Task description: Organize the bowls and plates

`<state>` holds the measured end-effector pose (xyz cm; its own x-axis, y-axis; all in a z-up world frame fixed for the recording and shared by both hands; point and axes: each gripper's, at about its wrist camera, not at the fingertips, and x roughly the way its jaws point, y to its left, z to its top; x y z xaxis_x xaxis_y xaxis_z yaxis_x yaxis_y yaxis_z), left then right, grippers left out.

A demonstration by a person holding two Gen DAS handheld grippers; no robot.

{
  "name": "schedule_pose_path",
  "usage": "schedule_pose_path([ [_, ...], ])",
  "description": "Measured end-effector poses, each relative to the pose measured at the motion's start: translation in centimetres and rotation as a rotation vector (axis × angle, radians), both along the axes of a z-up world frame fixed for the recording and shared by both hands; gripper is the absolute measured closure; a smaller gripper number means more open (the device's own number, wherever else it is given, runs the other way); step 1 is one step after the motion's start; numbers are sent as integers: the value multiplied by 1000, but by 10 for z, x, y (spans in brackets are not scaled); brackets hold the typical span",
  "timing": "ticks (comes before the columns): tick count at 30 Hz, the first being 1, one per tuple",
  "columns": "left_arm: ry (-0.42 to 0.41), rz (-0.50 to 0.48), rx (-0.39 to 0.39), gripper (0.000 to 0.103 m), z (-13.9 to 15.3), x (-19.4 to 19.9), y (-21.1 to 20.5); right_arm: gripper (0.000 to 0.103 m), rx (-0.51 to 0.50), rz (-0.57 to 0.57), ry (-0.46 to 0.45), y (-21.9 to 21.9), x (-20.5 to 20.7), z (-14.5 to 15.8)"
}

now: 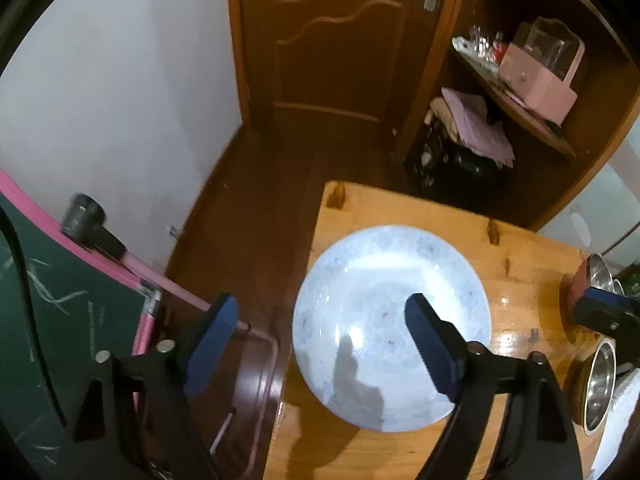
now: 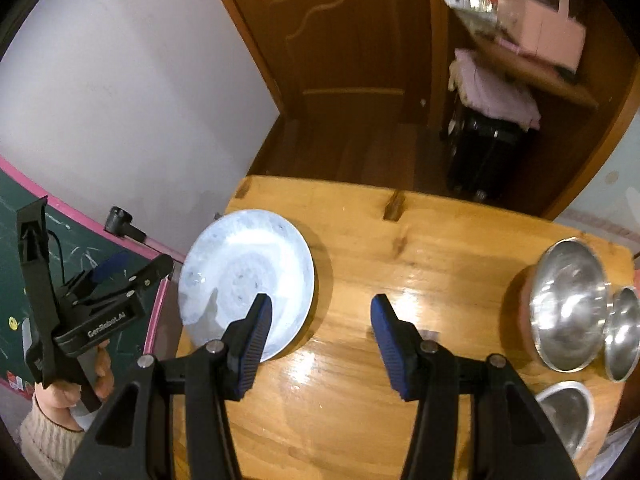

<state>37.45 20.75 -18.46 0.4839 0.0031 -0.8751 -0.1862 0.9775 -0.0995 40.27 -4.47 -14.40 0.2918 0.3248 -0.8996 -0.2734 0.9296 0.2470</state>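
A pale blue-white speckled plate [image 1: 392, 320] lies at the left edge of the wooden table [image 1: 520, 260]. My left gripper [image 1: 320, 300] hangs open above the plate's left rim, one finger off the table edge and the other over the plate. In the right wrist view the plate [image 2: 248, 280] sits left of my right gripper [image 2: 320, 302], which is open over bare table [image 2: 440, 240] and empty. A person's hand holds the left gripper [image 2: 136, 266] beside the plate. Three steel bowls stand at the right: a large one [image 2: 568, 304], a small one [image 2: 622, 332], a white-rimmed one [image 2: 564, 416].
A green chalkboard with a pink frame [image 1: 60, 320] stands close on the left of the table. Beyond the table are a wooden door [image 1: 340, 40], a shelf with a pink box [image 1: 540, 76] and a black suitcase [image 2: 480, 152]. A knit sleeve [image 2: 44, 432] shows at lower left.
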Motion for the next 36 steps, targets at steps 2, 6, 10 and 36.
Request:
schedule_pose_path([
  [2,25,-8,-6,22,-12,4,1,52,10,-6,37,4,6,-16],
  [6,74,-29,-43,37,-31,9,4,54,51,-20,108,10,15,-44],
  [10,115,-31,-95,46,-47,13,12,66,65,-17,163,18,21,-66],
  [36,210,-64,-204,94,-75,17,32,97,15,-3,226,41,24,-98],
])
